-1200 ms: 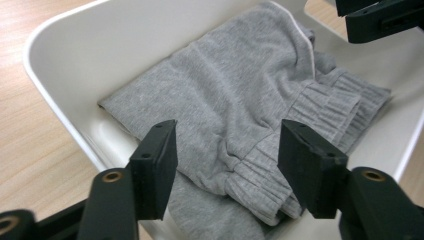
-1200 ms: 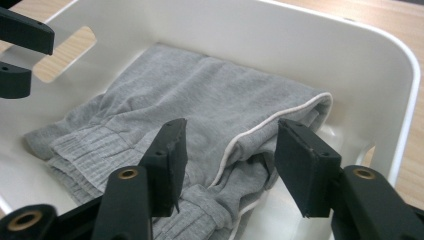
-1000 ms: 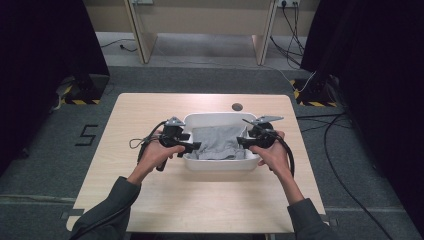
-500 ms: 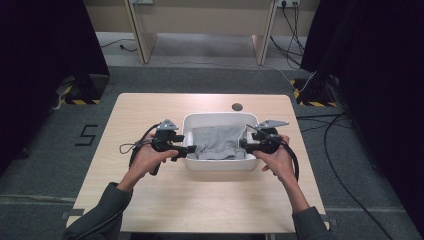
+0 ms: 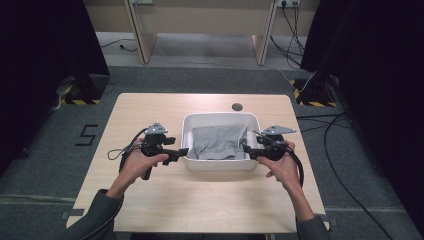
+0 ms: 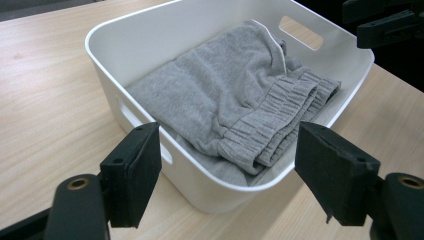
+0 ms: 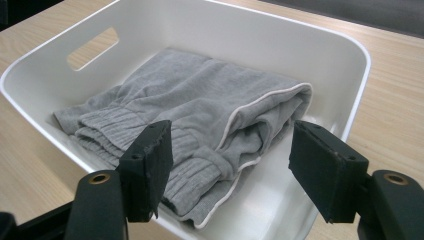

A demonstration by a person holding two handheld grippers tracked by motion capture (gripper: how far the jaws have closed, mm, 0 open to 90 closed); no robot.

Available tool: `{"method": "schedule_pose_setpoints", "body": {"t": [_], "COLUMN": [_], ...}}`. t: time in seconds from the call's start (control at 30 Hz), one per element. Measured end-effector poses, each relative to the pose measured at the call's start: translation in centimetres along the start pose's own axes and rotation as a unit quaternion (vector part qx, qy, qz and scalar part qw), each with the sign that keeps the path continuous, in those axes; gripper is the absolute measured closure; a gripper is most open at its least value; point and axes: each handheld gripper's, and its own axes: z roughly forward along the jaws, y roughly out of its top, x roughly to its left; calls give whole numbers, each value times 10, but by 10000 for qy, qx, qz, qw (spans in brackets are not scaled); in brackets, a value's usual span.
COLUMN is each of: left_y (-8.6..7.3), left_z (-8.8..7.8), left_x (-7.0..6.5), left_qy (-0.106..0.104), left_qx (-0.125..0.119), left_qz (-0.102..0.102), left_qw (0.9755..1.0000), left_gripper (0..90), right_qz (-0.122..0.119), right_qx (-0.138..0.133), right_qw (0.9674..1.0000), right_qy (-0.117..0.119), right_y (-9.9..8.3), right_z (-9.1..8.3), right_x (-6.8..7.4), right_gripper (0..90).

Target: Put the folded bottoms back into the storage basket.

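A white plastic basin (image 5: 220, 116) stands in the middle of the wooden table, with a folded grey garment (image 5: 219, 141) lying inside it. My left gripper (image 5: 182, 151) sits just outside the basin's left wall, and my right gripper (image 5: 247, 150) is at its right wall. In the left gripper view the jaws (image 6: 227, 135) stand wide apart short of the basin (image 6: 100, 55) and the garment (image 6: 225, 95), with nothing pressed between them. The right gripper (image 7: 232, 131) likewise gapes before the basin (image 7: 320, 45) and the garment (image 7: 200, 105). Both pairs of jaws have just been opening.
A small dark round mark (image 5: 236, 106) lies on the table behind the basin. Bare tabletop (image 5: 210, 200) stretches in front of the basin and to its left. Cables (image 5: 345, 150) run over the floor at the right, and a "5" (image 5: 87, 135) marks the floor at the left.
Both grippers have drawn outward from over the garment to the basin's side walls, and their jaws have widened. The garment stays in the basin.
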Motion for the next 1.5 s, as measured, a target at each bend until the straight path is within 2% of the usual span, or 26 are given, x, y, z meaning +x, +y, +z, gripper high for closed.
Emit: {"method": "schedule_pose_setpoints", "body": {"t": [0.2, 0.4, 0.83, 1.17, 1.3, 1.5], "left_y": [-8, -19, -42, -60, -69, -82], "left_z": [-2, -8, -19, -26, -27, -27], "left_x": [-3, -3, 2, 2, 5, 9], "left_qy": [50, 57, 129, 149, 158, 164], "left_qx": [-18, -75, -112, -190, -232, -266], "left_qz": [25, 25, -86, -111, -180, -206], "left_qw": [10000, 10000, 9998, 9996, 9994, 9993], "left_gripper": [223, 228, 229, 221, 197, 153], "right_qz": [-33, -52, 119, 74, 82, 114], "right_qx": [-39, -43, -83, -146, -213, -252], "right_qw": [10000, 10000, 9998, 9998, 9997, 9995], "right_qy": [3, -17, -132, -95, -56, -156], "right_y": [-8, -14, -35, -47, -52, -60], "right_z": [-1, -7, -22, -31, -36, -38], "right_x": [1, 1, -6, 2, 6, 9], "right_gripper": [343, 342, 341, 327, 308, 247]}}
